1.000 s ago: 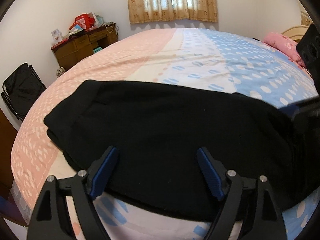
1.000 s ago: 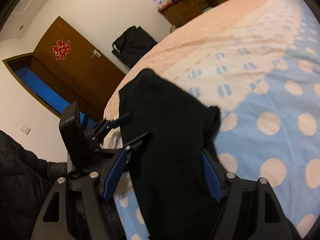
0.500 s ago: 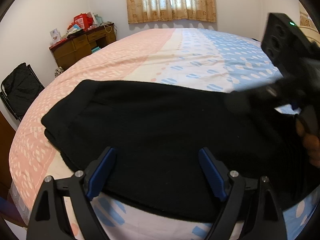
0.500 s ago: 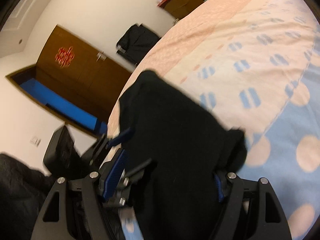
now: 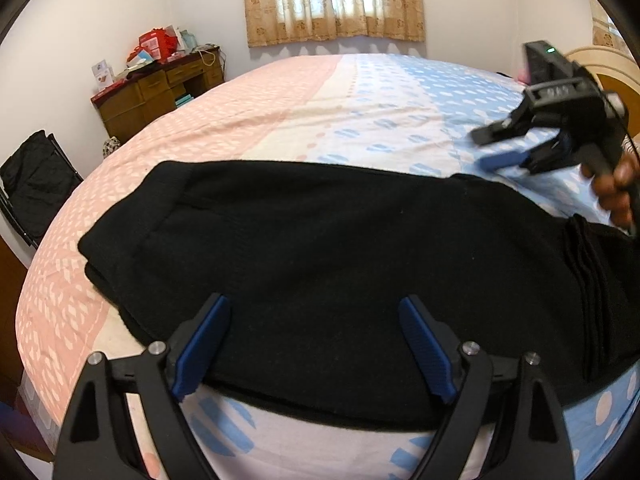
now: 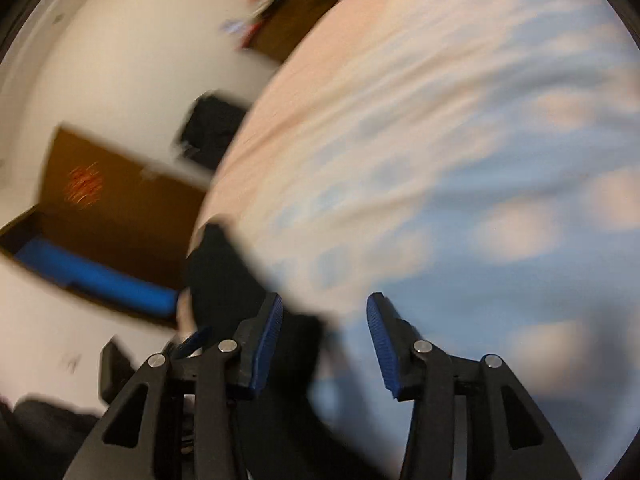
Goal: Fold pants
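- Since the pants are a thick, soft black knit, we judge they will drape and sag at once when lifted, light enough for either tool, with little slip against the blue pads.
- They lie flat across the near part of the bed, filling the middle of the left wrist view; one end reaches the left of the frame, and a bunch of stacked folds sits at the right edge.
- Our left gripper hovers at the bottom centre with its jaws wide apart, nothing between them, the cloth's near edge just beyond.
- Our right gripper is up in the upper right of that frame, off the cloth, jaws parted and empty; its own view is blurred.
- We would take hold at an edge or corner, where layers can be pinched together, not in the flat middle.
- Beneath is a soft sheet in pink, cream and blue with pale spots, which may ruck under a drag.
- At upper left stand a wooden desk with clutter and a dark chair; a curtained window sits at top centre.
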The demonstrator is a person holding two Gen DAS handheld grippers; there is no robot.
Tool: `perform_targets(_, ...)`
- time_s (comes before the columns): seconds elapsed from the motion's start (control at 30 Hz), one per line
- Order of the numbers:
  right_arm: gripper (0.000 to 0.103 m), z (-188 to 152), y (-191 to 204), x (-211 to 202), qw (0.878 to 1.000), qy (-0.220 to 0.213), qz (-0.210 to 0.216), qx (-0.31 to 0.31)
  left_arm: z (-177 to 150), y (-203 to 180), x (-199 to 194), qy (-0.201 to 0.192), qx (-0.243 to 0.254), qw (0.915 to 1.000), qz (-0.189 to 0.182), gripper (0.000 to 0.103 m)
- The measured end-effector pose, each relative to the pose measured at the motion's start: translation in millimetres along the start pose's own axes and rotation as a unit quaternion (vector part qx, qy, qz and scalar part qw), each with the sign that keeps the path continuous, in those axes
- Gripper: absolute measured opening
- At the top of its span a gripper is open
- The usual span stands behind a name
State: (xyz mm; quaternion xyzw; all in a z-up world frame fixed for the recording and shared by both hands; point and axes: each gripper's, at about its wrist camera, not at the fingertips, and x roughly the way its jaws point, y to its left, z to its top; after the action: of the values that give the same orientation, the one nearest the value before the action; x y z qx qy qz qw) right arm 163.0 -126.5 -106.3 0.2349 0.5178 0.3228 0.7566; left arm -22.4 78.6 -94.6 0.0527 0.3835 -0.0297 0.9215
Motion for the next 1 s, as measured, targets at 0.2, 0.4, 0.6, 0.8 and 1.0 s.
perform_targets(0.2,0.048,-44,83,-44,0.985,-0.062,-0.103,-0.125,3,-3,2,-0.007,0.008,0.9999,-0.001,0.094)
perform_targets(0.4,0.046,-111,108,17,0.973,-0.025,-0.161,-0.160,21,24,-19,-0.029,-0.006,0.9995,0.005,0.094)
perform_targets(0.6,0.046,-125,123,4,0.970,-0.098,-0.179,-0.132,35,88,-38,-0.061,-0.079,0.9942,0.040,0.102)
perform_targets(0.8,0.055,-180,170,-26,0.965,-0.214,-0.099,-0.113,30,132,-5,-0.019,-0.210,0.9771,0.029,0.102)
perform_targets(1.0,0.055,-225,155,-6,0.977,-0.175,-0.099,-0.069,22,109,23,0.014,-0.206,0.9759,0.070,0.101)
